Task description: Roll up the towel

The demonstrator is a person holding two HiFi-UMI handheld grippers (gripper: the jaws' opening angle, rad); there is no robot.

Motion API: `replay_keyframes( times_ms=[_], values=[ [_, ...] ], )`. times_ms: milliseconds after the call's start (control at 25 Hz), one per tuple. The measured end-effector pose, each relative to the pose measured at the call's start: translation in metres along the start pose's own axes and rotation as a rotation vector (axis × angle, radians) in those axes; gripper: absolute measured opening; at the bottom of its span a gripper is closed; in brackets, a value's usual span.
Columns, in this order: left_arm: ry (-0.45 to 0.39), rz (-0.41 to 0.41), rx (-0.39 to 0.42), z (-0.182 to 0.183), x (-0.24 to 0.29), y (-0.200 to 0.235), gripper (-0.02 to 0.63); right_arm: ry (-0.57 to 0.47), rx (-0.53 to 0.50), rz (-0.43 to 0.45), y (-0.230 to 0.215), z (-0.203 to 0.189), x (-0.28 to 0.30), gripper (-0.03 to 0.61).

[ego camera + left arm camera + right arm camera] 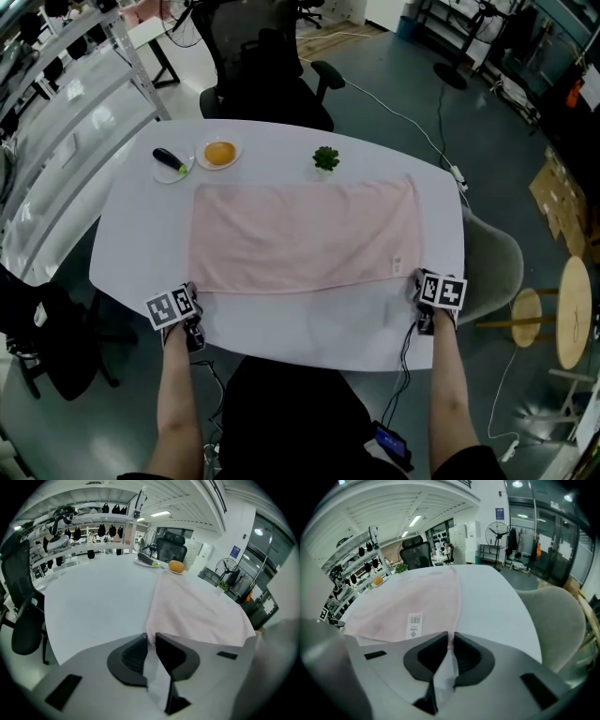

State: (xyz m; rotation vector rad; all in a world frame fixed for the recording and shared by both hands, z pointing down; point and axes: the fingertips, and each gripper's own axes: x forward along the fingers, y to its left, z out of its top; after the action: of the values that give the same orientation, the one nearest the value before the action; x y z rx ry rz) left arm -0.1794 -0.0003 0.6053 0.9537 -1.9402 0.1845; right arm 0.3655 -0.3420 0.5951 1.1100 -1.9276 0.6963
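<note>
Two near corners of the pale pink towel (305, 234) were pinched: left gripper (151, 637) closed on one, right gripper (450, 635) on the other. Towel lay flat on white table (141, 234), white label (414, 625) nr right corner.

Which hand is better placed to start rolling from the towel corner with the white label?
The right. The right gripper has its jaws shut on the towel at the near corner beside the label. The left gripper grips the opposite near corner, away from it.
</note>
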Motion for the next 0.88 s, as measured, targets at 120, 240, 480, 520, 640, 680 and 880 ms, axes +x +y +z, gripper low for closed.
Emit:
replay_keyframes(
  times_ms=[120, 240, 480, 520, 640, 680, 880],
  values=[
    [-0.001, -0.004, -0.011, 0.002, -0.002, -0.001, 0.046, 0.007, -0.029, -0.004, 0.0, 0.0, -0.007, 0.031],
    [-0.01, -0.015, -0.031, 0.004, -0.007, 0.001, 0.041, -0.004, -0.004, 0.011, -0.003, 0.0, -0.016, 0.028],
    [-0.031, -0.063, -0.13, 0.0, -0.021, 0.008, 0.04, -0.034, 0.058, 0.046, -0.009, -0.007, -0.041, 0.028],
    [-0.033, -0.068, -0.142, -0.001, -0.023, 0.009, 0.04, -0.033, 0.064, 0.049, -0.01, -0.01, -0.044, 0.028],
    [-0.044, -0.083, -0.156, 0.0, -0.031, 0.011, 0.04, -0.034, 0.087, 0.062, -0.013, -0.016, -0.054, 0.028],
    [-0.049, -0.09, -0.157, 0.001, -0.034, 0.011, 0.04, -0.034, 0.093, 0.07, -0.013, -0.018, -0.058, 0.028],
    [-0.084, -0.064, -0.144, 0.003, -0.055, 0.02, 0.024, -0.046, 0.1, 0.078, -0.019, -0.028, -0.076, 0.025]
  ],
)
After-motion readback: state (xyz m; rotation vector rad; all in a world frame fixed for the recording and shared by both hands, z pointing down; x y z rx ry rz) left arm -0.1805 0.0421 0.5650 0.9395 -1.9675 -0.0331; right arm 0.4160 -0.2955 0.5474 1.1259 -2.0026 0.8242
